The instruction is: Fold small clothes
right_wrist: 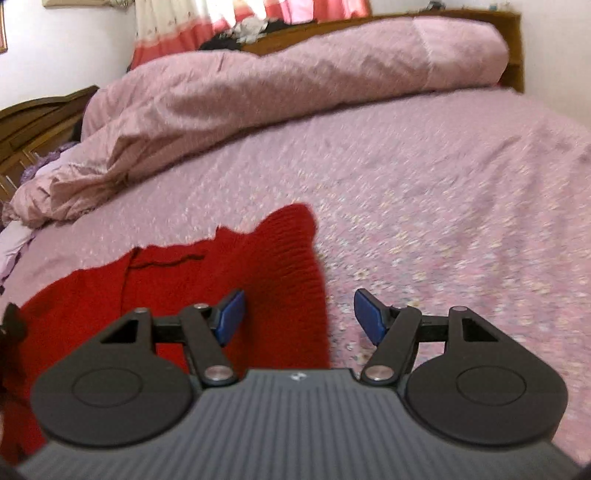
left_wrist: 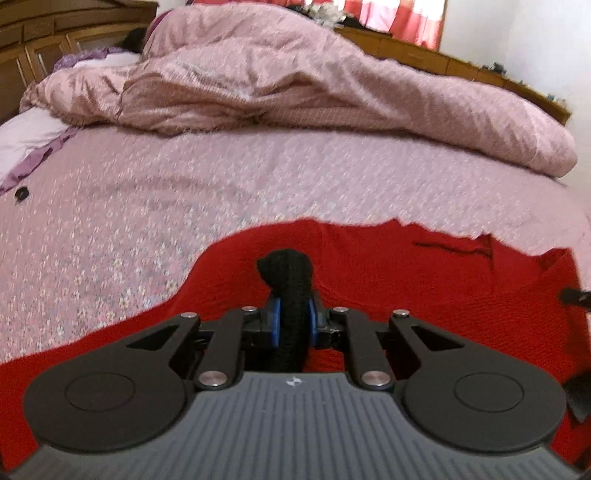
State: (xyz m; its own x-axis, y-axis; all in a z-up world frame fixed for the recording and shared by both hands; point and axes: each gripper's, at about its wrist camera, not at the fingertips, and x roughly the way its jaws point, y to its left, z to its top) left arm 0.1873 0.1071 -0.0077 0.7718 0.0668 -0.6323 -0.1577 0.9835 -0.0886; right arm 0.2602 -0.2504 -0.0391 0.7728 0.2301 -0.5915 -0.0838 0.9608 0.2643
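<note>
Left wrist view: the left tongs (left_wrist: 293, 321) are pinched tight on a black knitted piece of cloth (left_wrist: 286, 280), which stands up between the blue pads (left_wrist: 274, 325) and bulges above them. What garment that black cloth is cannot be told. Beneath the tongs lies a red ribbed knit garment (left_wrist: 406, 280), spread flat on the bed's pink flower-print sheet (left_wrist: 184, 192). Its far edge runs ragged across the sheet, and a dark line of stitching shows near its right side. Beyond the red garment a rumpled pink quilt (left_wrist: 295, 81) is heaped along the far half of the bed. A strip of purple cloth (left_wrist: 37, 158) and a small black object (left_wrist: 22, 192) lie far left of the garment; neither appears in the other camera.

Right wrist view: the right tongs (right_wrist: 299, 317) stand spread with nothing between the blue pads (right_wrist: 231, 317), hanging over the right edge of the red garment (right_wrist: 258, 266). One pad is above the knit, the other above bare sheet (right_wrist: 443, 221). This camera alone shows the garment's right corner rising to a point, and the sheet to its right. The picture is blurred. The black cloth shows only as a dark sliver at the left border. Behind the quilt (right_wrist: 258, 92) stand a brown wooden bed frame (right_wrist: 513, 51) and a red-and-white curtain (right_wrist: 177, 26).
</note>
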